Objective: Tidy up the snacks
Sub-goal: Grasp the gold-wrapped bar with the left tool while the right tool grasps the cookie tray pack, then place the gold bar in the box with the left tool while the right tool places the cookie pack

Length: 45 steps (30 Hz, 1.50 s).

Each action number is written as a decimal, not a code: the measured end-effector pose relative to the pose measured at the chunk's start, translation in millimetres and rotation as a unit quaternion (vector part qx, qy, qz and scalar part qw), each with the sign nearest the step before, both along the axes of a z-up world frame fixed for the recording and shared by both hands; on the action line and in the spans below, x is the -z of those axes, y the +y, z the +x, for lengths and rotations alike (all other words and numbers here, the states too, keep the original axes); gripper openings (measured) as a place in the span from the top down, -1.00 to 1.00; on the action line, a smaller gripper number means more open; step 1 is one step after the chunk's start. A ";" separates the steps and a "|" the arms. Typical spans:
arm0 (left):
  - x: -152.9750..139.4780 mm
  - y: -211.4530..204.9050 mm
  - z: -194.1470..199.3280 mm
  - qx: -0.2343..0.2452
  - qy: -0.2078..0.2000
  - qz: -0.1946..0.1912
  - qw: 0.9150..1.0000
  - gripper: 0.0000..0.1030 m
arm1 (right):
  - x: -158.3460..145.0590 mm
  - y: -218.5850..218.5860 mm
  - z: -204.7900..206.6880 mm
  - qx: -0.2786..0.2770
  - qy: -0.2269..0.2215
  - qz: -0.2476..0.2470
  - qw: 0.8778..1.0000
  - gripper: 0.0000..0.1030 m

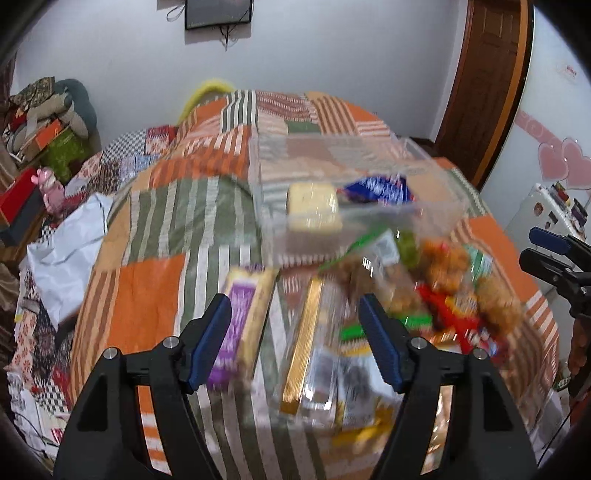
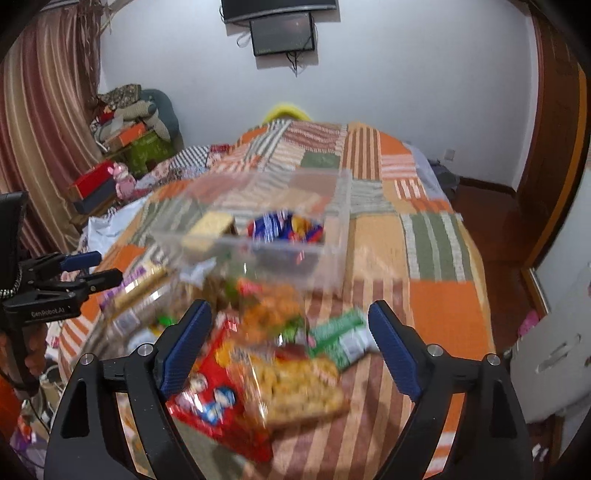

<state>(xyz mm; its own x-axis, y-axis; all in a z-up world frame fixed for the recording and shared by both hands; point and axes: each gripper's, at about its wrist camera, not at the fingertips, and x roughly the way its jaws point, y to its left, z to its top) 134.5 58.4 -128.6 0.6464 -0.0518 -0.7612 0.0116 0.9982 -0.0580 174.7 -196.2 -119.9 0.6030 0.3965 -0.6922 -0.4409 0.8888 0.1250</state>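
Snacks lie in a loose, blurred heap on a bed covered by a patchwork quilt (image 2: 436, 295) of orange, green and white stripes. Nearest, under the right gripper (image 2: 288, 343), sit a red packet (image 2: 218, 402) with cartoon figures, a clear bag of golden biscuits (image 2: 295, 380) and a green-and-white wrapper (image 2: 340, 336); its jaws stand wide apart, nothing between the blue pads. To that heap's left, the left gripper (image 1: 295, 328) hovers over a purple-and-tan box (image 1: 243, 317) and a clear pack with a gold edge (image 1: 306, 343); its jaws are also apart, gripping nothing. Just beyond the heap stands a clear plastic bin (image 2: 332, 236). Inside it are a pale yellow block (image 1: 314, 210) on the left and blue wrapped sweets (image 2: 284, 225) on the right. Farther back, the quilt runs to a white wall with a dark screen (image 2: 284, 33) mounted high. At the far left, boxes and cushions (image 2: 129, 118) pile beside a striped curtain (image 2: 40, 122). A wooden door frame (image 1: 491, 74) stands at the right.
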 end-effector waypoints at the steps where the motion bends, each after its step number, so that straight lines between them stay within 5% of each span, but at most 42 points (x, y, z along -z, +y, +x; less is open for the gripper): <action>1: 4.9 0.0 -3.3 0.000 0.003 0.004 1.000 -0.38 | 8.0 -2.0 -1.8 0.001 0.010 -0.002 1.000 -0.65; 9: 21.7 -3.8 -6.7 0.011 0.014 -0.013 1.000 -0.38 | 42.5 -15.0 -4.4 0.006 0.072 0.012 0.997 -0.65; 18: 47.3 -12.8 17.9 0.025 0.049 -0.019 0.998 -0.09 | 53.6 -14.5 -1.4 0.001 0.099 0.023 0.995 -0.65; 32: 63.7 -7.9 24.9 0.014 0.059 -0.050 0.997 0.23 | 51.0 -12.8 -6.0 -0.004 0.088 0.028 0.996 -0.43; 45: 25.8 2.5 -2.9 0.003 0.020 -0.048 0.999 0.24 | 20.9 -13.9 -15.3 -0.002 0.046 0.037 0.998 -0.42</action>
<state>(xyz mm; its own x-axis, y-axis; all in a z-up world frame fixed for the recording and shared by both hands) 131.6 61.0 -154.4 0.6149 -0.1285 -0.7781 0.0125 0.9881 -0.1534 159.4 -210.1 -140.8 0.5370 0.4505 -0.7132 -0.4284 0.8740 0.2294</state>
